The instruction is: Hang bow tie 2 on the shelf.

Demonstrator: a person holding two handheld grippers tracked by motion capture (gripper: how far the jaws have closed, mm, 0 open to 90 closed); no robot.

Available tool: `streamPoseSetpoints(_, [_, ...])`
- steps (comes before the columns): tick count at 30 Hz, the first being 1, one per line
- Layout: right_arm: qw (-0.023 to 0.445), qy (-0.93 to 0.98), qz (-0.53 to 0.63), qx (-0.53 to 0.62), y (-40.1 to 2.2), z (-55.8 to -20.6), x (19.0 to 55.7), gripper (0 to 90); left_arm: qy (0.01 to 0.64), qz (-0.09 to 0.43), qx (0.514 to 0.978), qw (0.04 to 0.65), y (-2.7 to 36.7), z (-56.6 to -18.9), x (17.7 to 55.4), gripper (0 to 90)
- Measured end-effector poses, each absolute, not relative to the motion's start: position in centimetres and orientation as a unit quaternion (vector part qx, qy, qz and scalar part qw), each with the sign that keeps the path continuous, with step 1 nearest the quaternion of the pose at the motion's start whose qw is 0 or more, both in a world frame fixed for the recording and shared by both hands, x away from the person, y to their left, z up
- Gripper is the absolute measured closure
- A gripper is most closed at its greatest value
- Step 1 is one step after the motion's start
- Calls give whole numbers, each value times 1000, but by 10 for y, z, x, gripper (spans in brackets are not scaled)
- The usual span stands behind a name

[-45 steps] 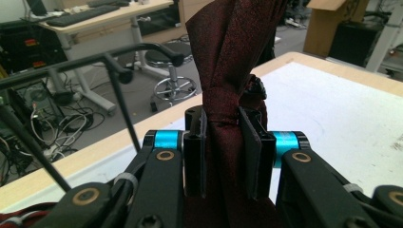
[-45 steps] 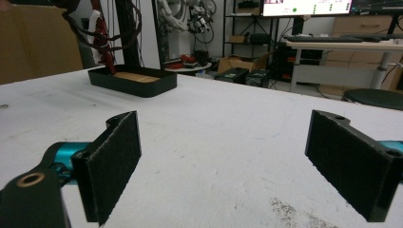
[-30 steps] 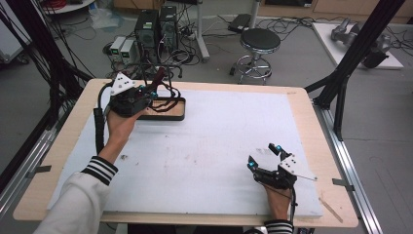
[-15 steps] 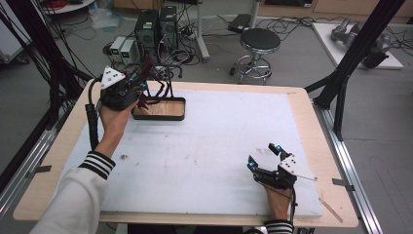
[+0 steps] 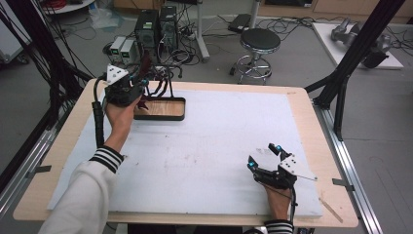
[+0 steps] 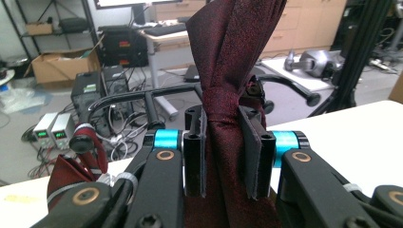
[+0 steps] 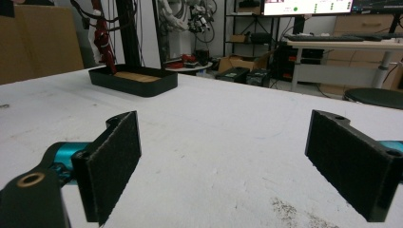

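Just one dark red tie (image 6: 228, 71), one tray (image 5: 160, 108).

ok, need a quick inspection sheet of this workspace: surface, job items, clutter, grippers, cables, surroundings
Surface: white board on a wooden table, scuffed and smudged.
Job's things: dark red tie; black tray with wooden floor; black rack rising from it.
Clutter: nothing seen.
Grippers: left gripper shut on the tie, raised by the tray; right gripper open, resting low on the board.
Cables: one trails from each gripper.
Surroundings: stool, computer towers, floor wiring.
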State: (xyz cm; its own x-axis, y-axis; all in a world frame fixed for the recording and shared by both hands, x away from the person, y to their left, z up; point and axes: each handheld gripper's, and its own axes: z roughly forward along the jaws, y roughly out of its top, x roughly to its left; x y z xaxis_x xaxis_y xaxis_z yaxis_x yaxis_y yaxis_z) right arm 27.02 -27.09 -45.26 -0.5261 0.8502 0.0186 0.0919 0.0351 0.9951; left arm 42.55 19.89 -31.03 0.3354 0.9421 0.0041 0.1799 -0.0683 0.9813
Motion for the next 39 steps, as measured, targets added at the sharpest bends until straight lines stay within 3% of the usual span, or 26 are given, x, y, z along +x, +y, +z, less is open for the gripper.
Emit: streamPoseSetpoints(39, [316, 641, 594, 369, -271, -453, 270, 108, 503, 384, 613, 472, 184, -329, 452, 731])
